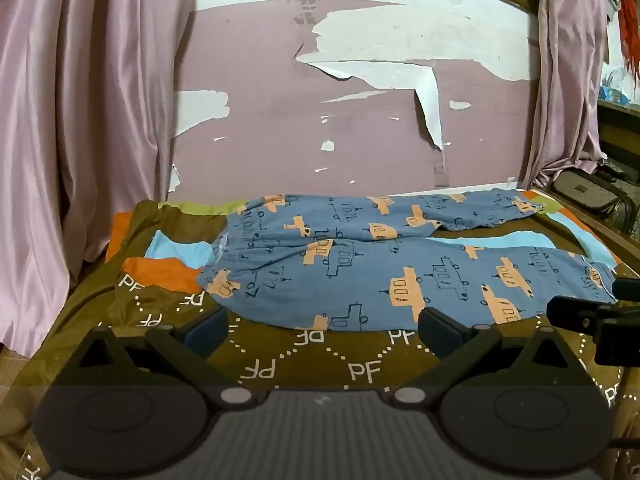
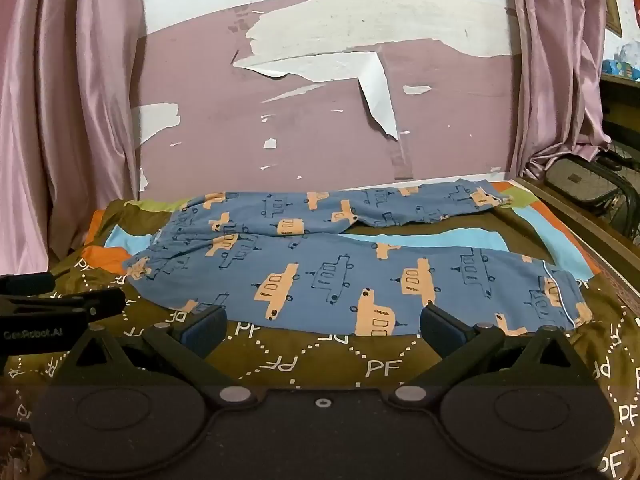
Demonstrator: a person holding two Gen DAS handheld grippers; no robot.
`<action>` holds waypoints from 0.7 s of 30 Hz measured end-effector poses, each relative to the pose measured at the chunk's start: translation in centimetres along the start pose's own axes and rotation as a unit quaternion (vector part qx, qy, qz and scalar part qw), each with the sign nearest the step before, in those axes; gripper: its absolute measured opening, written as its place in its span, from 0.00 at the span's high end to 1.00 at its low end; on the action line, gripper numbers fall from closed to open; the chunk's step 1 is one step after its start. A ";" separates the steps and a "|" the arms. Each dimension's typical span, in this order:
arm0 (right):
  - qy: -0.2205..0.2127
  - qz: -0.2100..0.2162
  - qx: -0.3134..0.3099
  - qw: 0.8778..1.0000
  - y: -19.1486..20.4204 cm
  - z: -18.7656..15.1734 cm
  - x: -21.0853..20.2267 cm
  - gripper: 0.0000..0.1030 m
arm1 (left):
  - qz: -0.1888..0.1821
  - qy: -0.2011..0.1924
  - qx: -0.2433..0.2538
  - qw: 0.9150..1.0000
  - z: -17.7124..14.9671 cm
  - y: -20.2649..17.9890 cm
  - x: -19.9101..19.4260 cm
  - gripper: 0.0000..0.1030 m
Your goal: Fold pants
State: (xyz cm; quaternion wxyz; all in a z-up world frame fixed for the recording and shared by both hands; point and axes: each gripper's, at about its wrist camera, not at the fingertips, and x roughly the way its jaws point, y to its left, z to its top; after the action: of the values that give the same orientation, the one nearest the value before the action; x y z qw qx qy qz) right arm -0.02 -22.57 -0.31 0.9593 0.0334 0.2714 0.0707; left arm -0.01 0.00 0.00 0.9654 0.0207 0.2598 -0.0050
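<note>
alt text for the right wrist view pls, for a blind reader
Blue pants with a car print lie spread flat on a brown patterned bedsheet, legs apart and unfolded. The right gripper hovers at their near edge, jaws open and empty, below a peeling pink wall.

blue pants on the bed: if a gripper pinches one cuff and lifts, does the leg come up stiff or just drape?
Likely drapes: the pants lie limp, with wrinkles and a gathered waistband, so the thin fabric should sag from a pinch. Probably light; they barely dent the bedspread. The legs lie apart, so lifting one cuff may drag only that leg. Both grippers are open, short of the fabric.
</note>
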 end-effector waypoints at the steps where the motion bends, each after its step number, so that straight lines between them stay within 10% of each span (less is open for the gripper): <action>1: 0.001 0.000 0.000 1.000 0.0 0.0 0.0 0.01 | 0.000 0.000 0.001 1.000 0.0 0.0 0.0 0.00; 21: 0.003 0.000 0.001 1.000 -0.1 -0.1 0.1 0.01 | 0.002 0.005 -0.001 1.000 0.0 0.1 0.0 0.00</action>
State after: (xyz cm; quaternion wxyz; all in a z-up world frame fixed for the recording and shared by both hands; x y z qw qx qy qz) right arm 0.01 -22.62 -0.47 0.9584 0.0347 0.2744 0.0708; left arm -0.04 0.08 0.03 0.9641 0.0202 0.2648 -0.0031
